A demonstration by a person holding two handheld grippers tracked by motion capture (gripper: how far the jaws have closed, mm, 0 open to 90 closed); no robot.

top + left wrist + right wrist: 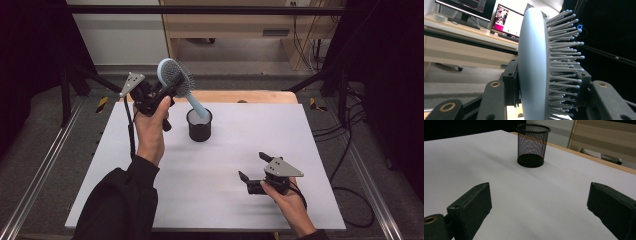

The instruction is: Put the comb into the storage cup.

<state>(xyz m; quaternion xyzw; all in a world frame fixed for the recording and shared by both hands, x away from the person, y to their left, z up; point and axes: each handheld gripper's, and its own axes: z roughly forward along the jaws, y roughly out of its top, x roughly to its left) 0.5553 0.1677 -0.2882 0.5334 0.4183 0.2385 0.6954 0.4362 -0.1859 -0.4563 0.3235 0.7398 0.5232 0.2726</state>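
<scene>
Gripper holds brush by its head above the cup

Left gripper is clamped on the head of a pale blue hairbrush, one jaw on the smooth back and the other pressing into the bristles, as the left gripper view shows. The brush hangs raised over the far left part of the white bench, with its handle slanting down into the mouth of the black mesh cup.

The hold looks weak: bristles bend, so the head could twist or slide between the jaws and the brush could drop askew. The handle enters at an angle, so pushing it down or sideways could press against the rim and tip the light cup, which nothing steadies. If the brush is let go while leaning, its heavy head might pull the cup over.

Right gripper sits low over the near right of the bench, jaws spread wide and empty, well apart from the cup and too far to brace it.
</scene>
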